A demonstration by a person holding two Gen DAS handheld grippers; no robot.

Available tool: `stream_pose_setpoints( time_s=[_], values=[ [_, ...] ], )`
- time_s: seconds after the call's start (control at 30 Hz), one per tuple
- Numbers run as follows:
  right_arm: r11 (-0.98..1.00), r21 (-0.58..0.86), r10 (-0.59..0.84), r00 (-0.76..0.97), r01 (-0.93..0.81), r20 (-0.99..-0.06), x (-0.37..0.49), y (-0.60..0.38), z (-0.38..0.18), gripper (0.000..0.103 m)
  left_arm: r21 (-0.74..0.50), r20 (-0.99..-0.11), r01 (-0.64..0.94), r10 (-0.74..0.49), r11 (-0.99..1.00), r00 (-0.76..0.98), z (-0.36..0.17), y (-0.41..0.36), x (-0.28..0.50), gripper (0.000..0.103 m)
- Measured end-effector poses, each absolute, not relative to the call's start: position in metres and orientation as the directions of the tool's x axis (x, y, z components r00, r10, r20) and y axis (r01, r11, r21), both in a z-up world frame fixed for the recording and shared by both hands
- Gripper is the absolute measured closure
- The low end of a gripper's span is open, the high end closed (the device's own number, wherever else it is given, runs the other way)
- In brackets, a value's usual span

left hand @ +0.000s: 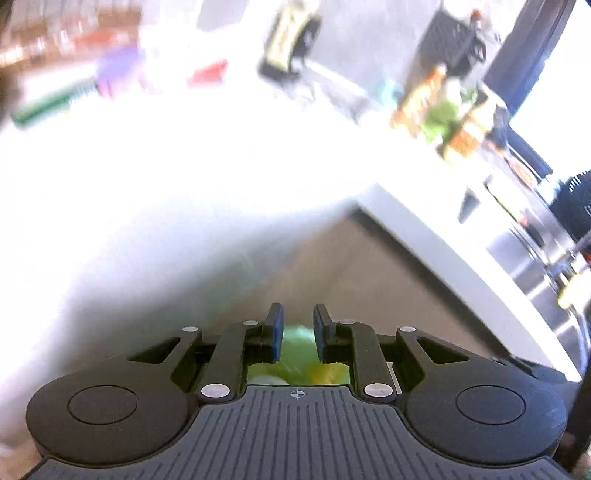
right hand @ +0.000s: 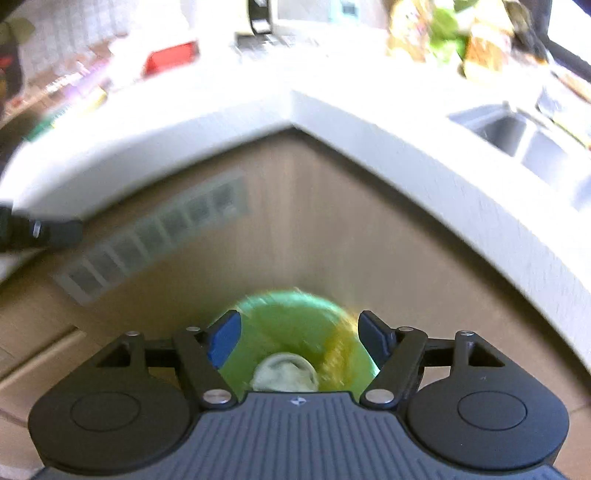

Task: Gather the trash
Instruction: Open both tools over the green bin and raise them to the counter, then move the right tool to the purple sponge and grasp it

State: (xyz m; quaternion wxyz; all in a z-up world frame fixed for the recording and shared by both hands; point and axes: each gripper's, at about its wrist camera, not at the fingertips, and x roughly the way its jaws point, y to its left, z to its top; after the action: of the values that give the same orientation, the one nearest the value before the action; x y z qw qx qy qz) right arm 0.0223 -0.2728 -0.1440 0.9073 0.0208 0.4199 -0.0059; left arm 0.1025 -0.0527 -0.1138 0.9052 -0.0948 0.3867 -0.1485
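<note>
I am holding my right claw (right hand: 299, 341) wide open, its blue pads (right hand: 223, 339) standing apart with nothing between them; below it a green bin (right hand: 295, 325) is sitting on the floor in the inner corner where the two runs of the white tabletop (right hand: 369, 125) are meeting; a pale crumpled wad (right hand: 284, 376) is lying inside the bin, with a yellowish smear beside it that I cannot make out through the blur.

My left claw (left hand: 298, 334) is showing a narrow gap between its blue pads (left hand: 276, 332); whether anything is pinched there I cannot tell; the same green bin (left hand: 297, 349) is showing through that gap, low in front of the beige cabinet face (left hand: 332, 266) under the tabletop corner.

In the right wrist view a grey vent grille (right hand: 155, 232) is sitting in the cabinet face left of the corner; a steel sink (right hand: 517, 136) is set into the tabletop's right run; a red object (right hand: 171, 57) is resting toward the far edge of the left run; a green and orange cluster (right hand: 450, 33), too blurred to name, is standing at the far right corner.

Everything is smearing with motion; finer detail is unreadable.
</note>
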Motion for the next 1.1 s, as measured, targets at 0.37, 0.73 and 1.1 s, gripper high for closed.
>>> stream_pose_setpoints(
  time_s=[0.37,0.73,1.1],
  values=[
    [0.993,0.083,0.115,0.768,-0.081,-0.629,0.098,-0.166,-0.049,0.031,-0.211,-0.647,0.111,-0.224,0.971,0.729,-0.06,0.039,0.137,0.083],
    [0.982,0.033,0.168,0.784,-0.185,-0.597,0.169,-0.049,-0.013,0.029,-0.228,-0.692,0.08,-0.219,0.97,0.688,-0.066,0.109,0.149,0.083],
    [0.951,0.072,0.274,0.715,-0.3,-0.643,0.237,-0.014,-0.019,0.028,-0.219,-0.68,0.003,-0.155,0.976,0.717,-0.061,0.11,0.135,0.083]
  ],
)
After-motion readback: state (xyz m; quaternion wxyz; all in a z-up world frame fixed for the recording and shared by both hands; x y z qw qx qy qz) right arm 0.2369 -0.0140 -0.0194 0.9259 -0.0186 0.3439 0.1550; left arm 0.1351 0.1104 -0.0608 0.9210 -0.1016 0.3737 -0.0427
